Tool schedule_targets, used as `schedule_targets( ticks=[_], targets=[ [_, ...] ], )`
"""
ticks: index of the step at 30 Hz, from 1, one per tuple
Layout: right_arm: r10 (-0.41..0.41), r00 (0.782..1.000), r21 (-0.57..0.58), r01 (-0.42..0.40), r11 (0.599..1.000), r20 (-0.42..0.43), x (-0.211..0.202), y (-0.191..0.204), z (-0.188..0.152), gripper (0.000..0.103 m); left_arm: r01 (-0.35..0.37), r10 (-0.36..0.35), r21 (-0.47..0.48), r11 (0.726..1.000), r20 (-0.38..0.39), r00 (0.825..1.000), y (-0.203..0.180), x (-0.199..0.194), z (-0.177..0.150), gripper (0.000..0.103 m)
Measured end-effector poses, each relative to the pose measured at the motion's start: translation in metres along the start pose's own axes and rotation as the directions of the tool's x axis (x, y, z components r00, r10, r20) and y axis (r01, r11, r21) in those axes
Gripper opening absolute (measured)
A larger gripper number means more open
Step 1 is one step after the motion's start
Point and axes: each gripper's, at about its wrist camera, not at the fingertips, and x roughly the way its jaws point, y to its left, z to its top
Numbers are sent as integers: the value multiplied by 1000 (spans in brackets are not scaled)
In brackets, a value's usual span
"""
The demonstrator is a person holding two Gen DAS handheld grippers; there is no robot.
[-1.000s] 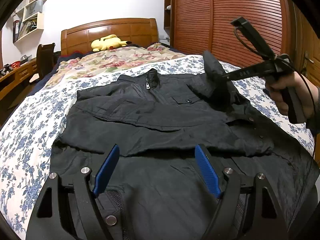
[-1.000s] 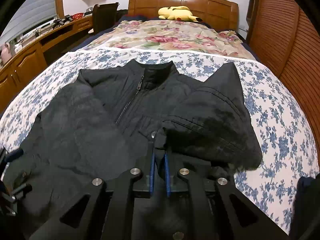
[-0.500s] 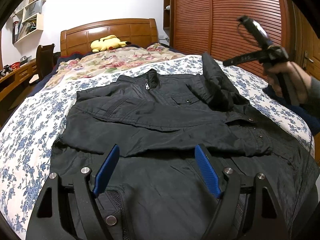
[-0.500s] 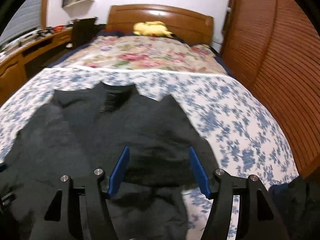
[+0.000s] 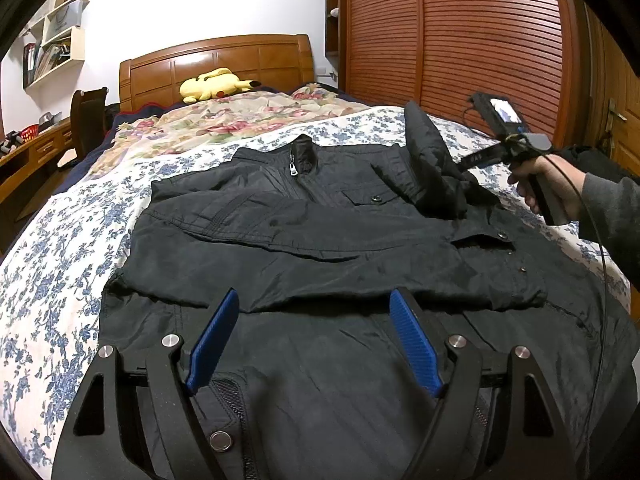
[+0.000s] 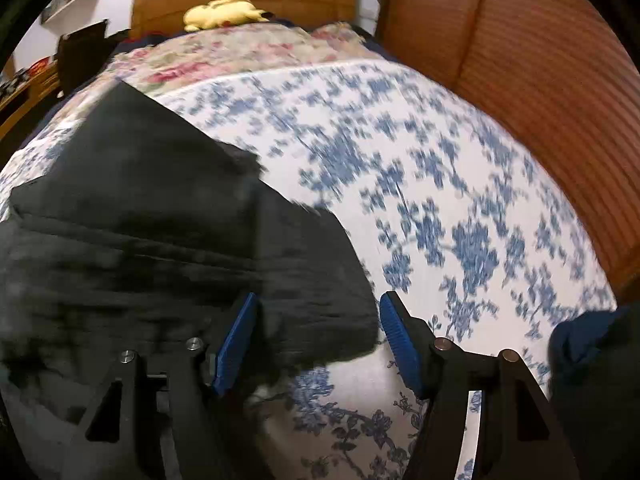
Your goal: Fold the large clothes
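Left gripper (image 5: 314, 344) hangs wide and empty over the jacket (image 5: 320, 240), flat on the bed (image 5: 52, 264). Right gripper (image 6: 316, 340), jaws just parted, holds nothing; that bunched sleeve (image 5: 432, 172) may slump and spoil the fold.

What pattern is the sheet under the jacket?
White with blue flowers; the sheet shows sharpest in the left wrist view.

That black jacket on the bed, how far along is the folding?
Partly done. One sleeve of the black jacket already lies folded across its chest. The other sleeve sits bunched at the shoulder, and the right gripper, whose jaws have just been opening, holds nothing. The left gripper hovers open. The body remains unfolded.
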Motion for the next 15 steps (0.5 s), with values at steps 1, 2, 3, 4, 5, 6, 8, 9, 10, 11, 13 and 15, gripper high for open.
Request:
schedule_targets(
  ticks=[1,2,3,4,5,6,8,9,10,11,13,15],
  targets=[
    [-11,1000,6,11,1000,-14,5,-2,0,67,0,0,-1,1000,-1,1000,1,1,0,79],
    [-2,1000,13,2,1000,-22,10,-2,-1,67,1,-1,-1,1000,-2,1000,1,1,1,79],
    [7,1000,18,-7,1000,-25,12,-3,2,68,1,-1,-1,1000,-2,1000,1,1,0,79],
    [12,1000,23,-11,1000,-26,14,-3,2,68,2,-2,-1,1000,-2,1000,1,1,1,79],
    [16,999,27,-15,1000,-29,18,-3,3,69,1,-1,0,1000,-3,1000,1,1,0,79],
    [22,999,29,-21,999,-32,25,-3,5,69,0,0,1,1000,-3,1000,1,1,0,79],
    [27,999,29,-26,999,-38,32,-2,5,69,0,0,3,1000,-4,1000,1,0,1,79],
    [28,999,27,-27,999,-43,37,-2,5,69,0,0,3,1000,-4,1000,1,0,1,79],
    [30,999,27,-29,999,-45,43,-4,5,70,1,-1,2,1000,-4,1000,1,0,1,79],
    [31,998,28,-30,999,-47,47,-4,4,70,1,-1,1,1000,-4,1000,1,0,1,79],
    [34,998,31,-33,999,-51,52,-6,3,70,1,-1,1,1000,-4,1000,1,0,1,79],
    [33,998,32,-31,999,-52,53,-6,3,72,1,-1,2,1000,-5,1000,0,0,1,79]
  ],
)
